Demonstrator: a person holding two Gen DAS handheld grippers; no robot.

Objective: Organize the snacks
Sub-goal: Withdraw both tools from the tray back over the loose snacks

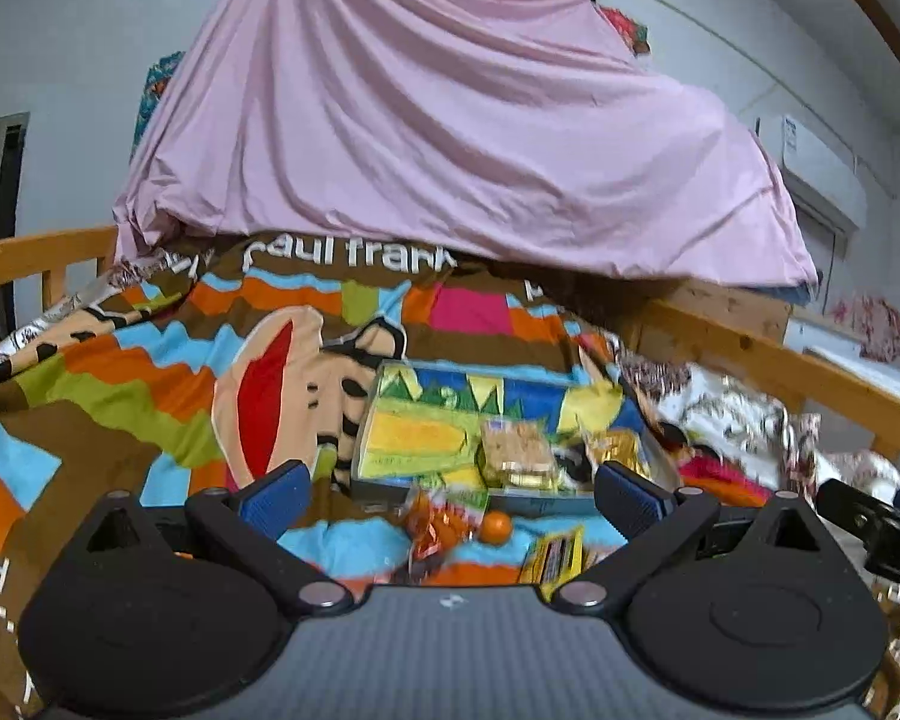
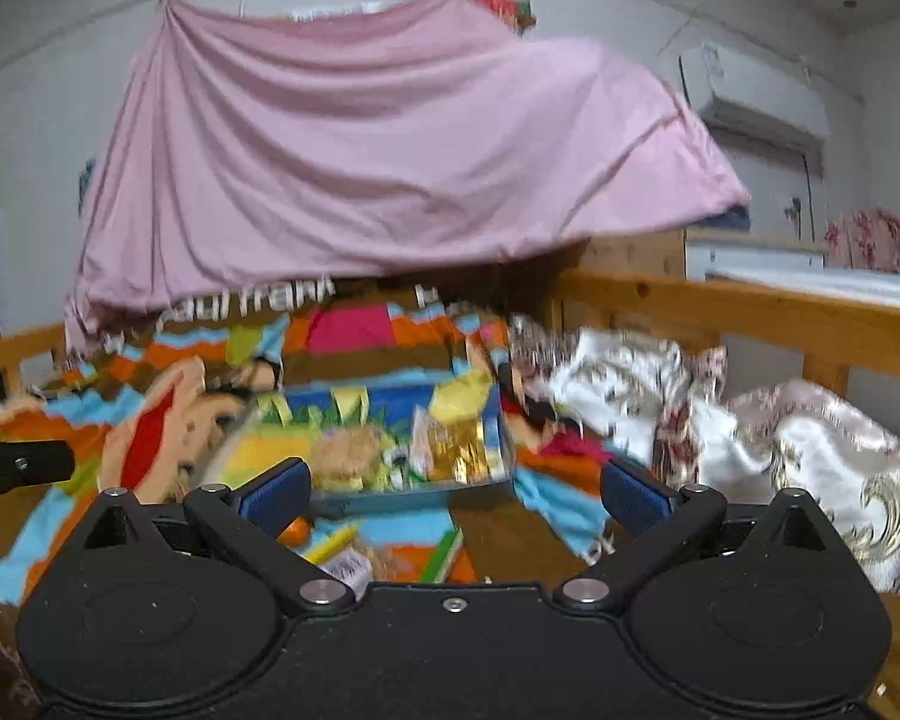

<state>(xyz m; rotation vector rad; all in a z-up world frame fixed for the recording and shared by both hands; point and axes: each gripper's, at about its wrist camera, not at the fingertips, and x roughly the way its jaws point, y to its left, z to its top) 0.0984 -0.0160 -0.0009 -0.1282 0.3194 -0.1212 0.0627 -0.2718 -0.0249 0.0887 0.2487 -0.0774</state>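
Note:
A colourful shallow box [image 1: 390, 438] [image 2: 306, 444] lies on the patterned bedspread and holds a cracker pack [image 1: 516, 447] and gold-wrapped snacks [image 1: 615, 444] [image 2: 459, 444]. In front of it lie an orange wrapper [image 1: 435, 531], a small orange fruit [image 1: 497, 525] [image 2: 297, 531] and a yellow packet [image 1: 555, 555] [image 2: 330, 543]. My left gripper [image 1: 450, 495] is open above the loose snacks, nothing between its fingers. My right gripper [image 2: 453, 489] is open too, just short of the box. The right gripper's tip [image 1: 870, 516] shows at the left view's right edge.
The colourful bedspread [image 1: 120, 372] covers a bed with a wooden rail [image 1: 780, 360] [image 2: 750, 306]. A pink sheet [image 1: 450, 138] [image 2: 360, 150] hangs behind. A white patterned quilt [image 2: 780, 444] is bunched on the right. An air conditioner [image 2: 756, 96] sits on the wall.

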